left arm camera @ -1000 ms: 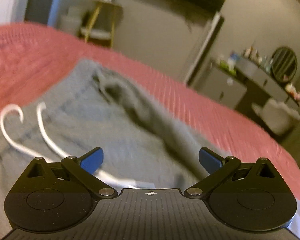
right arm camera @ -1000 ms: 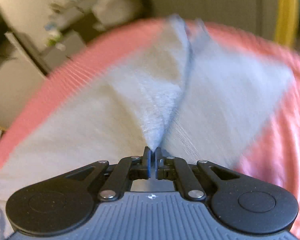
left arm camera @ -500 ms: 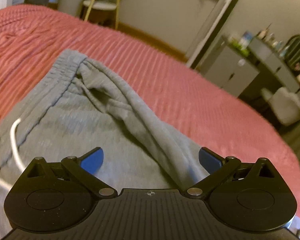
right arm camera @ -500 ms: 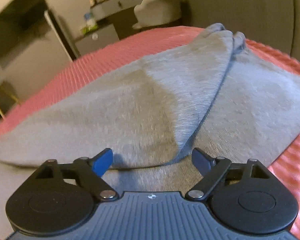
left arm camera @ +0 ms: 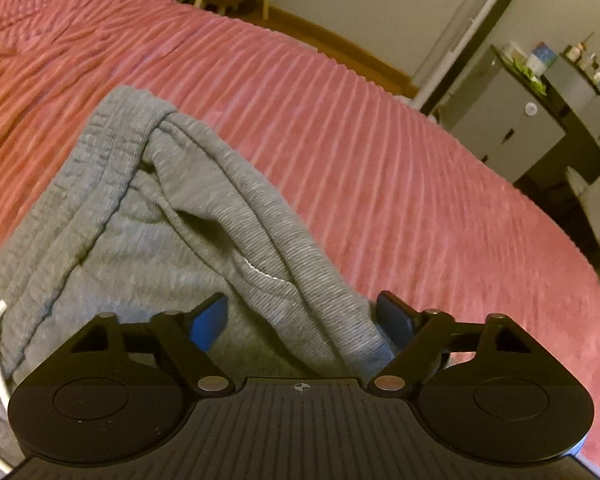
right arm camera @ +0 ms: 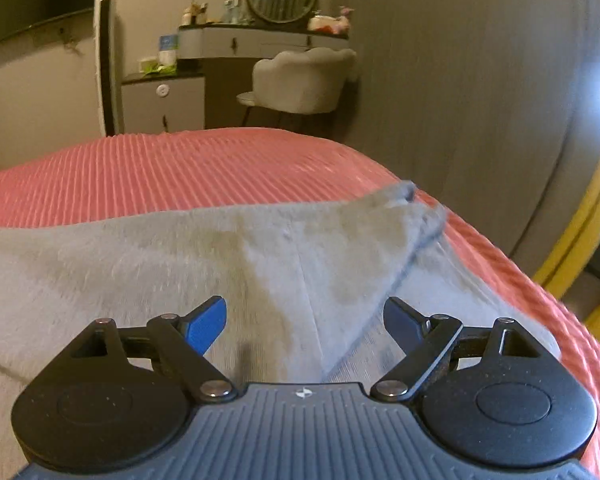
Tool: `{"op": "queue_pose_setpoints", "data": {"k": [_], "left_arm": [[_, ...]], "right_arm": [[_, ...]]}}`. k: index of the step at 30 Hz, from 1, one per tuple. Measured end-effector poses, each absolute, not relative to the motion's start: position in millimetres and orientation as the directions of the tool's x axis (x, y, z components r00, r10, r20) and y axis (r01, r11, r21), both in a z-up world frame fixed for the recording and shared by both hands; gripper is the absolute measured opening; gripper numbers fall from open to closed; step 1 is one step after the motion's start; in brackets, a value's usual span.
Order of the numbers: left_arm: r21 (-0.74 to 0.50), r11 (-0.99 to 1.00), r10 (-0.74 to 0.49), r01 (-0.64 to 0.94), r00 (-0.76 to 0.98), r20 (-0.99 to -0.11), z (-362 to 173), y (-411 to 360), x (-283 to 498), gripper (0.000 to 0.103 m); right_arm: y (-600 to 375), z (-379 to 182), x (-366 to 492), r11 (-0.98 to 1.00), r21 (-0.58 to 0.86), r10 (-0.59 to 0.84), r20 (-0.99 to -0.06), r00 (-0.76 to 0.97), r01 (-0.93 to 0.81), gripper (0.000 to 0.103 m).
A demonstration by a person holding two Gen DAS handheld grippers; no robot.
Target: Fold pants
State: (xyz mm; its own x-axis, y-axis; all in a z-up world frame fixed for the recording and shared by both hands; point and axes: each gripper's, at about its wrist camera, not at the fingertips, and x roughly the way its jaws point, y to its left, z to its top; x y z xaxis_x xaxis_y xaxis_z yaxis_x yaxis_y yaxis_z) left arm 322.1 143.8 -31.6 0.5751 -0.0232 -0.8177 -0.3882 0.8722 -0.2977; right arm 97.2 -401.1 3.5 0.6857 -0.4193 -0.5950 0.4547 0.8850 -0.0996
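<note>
pants (left arm camera: 188,216): grey ribbed knit, bunched | bedspread (left arm camera: 340,128): pink, corded, possibly chenille

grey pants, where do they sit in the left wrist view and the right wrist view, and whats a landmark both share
Left wrist view: the grey pants fill the lower left, a raised fold running down between the closing left tongs.
Right wrist view: they spread across the middle and lower left, with a folded corner at centre right above the open right tongs.
Shared landmark: the grey cabinet with a round white knob beyond the pink bedspread.
</note>
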Motion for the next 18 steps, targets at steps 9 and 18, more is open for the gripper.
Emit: {"op": "queue_pose_setpoints", "data": {"k": [9, 18], "left_arm": [[-0.363, 0.873, -0.112, -0.326, 0.589, -0.8, -20.3, 153.1, 306.6, 0.018], [-0.573, 0.792, -0.249, -0.21, 0.746, -0.618, 52.6, 176.7, 205.6, 0.015]], "right_arm": [[-448.1, -25.4, 140.9, 0.849, 0.039, -0.352, -0.703, 0.618, 0.527, 0.007], [-518.4, 44.6, 63.7, 0.643, 0.467, -0.308, -0.568, 0.763, 0.607, 0.004]]}}
